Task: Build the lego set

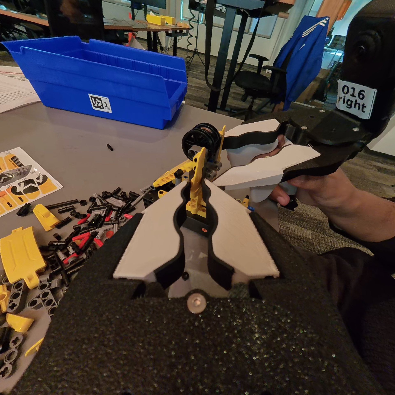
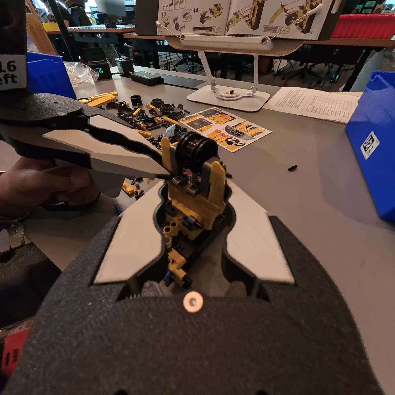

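Two grippers are in view, the left gripper (image 1: pixel 197 188) and the right gripper (image 2: pixel 195 181), with one part-built yellow model (image 2: pixel 193 205) between them. Two blue bins (image 1: pixel 102 85) (image 2: pixel 374 149) stand on the grey table (image 1: pixel 74 136) (one far left, one right). One sticker sheet (image 2: pixel 225 128), one instruction booklet (image 2: pixel 235 17) on one white stand (image 2: pixel 228 96), one printed sheet (image 2: pixel 312 102), one lone black pin (image 1: pixel 109 147). The loose parts (image 1: pixel 85 224) are too many to count.

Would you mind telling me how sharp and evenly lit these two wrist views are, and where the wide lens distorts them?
Left wrist view: mostly sharp, the loose parts crisp, the blue bin bowed by the lens and casting a soft shadow. Right wrist view: softer, the right claw and the yellow model it grips slightly blurred, the instruction booklet curved near the top edge, with even overhead light and no harsh glare.
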Available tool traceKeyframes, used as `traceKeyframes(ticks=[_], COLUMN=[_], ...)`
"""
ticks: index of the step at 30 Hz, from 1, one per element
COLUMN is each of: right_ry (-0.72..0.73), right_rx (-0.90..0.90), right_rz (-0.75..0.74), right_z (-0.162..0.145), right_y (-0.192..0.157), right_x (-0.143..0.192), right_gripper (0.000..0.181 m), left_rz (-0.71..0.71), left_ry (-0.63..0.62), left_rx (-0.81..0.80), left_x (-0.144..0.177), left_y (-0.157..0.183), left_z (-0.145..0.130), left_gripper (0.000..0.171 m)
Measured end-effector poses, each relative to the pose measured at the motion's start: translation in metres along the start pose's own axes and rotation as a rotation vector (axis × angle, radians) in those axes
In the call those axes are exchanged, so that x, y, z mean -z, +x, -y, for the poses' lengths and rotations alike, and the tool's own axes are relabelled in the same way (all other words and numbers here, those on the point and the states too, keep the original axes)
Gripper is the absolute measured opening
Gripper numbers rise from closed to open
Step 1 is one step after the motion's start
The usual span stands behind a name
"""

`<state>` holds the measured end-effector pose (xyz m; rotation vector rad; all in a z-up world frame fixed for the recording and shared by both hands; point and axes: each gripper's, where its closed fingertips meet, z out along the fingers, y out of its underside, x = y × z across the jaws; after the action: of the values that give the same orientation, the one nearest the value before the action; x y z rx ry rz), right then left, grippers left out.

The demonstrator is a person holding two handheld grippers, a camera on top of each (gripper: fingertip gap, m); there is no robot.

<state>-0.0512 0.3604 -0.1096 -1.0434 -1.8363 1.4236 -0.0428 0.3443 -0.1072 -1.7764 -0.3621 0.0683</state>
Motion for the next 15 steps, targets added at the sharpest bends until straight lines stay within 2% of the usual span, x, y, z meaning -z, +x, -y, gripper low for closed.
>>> traceKeyframes(ticks=[15], right_ry=[-0.026], right_rx=[0.004], right_rz=[0.015], right_z=[-0.0008], right_y=[0.0005], right_x=[0.0013], right_gripper=[0.045], left_rz=[-0.004], left_ry=[-0.002], left_rx=[-0.002], left_x=[-0.0002], left_y=[0.0008], left_z=[-0.0004], left_gripper=[0.009])
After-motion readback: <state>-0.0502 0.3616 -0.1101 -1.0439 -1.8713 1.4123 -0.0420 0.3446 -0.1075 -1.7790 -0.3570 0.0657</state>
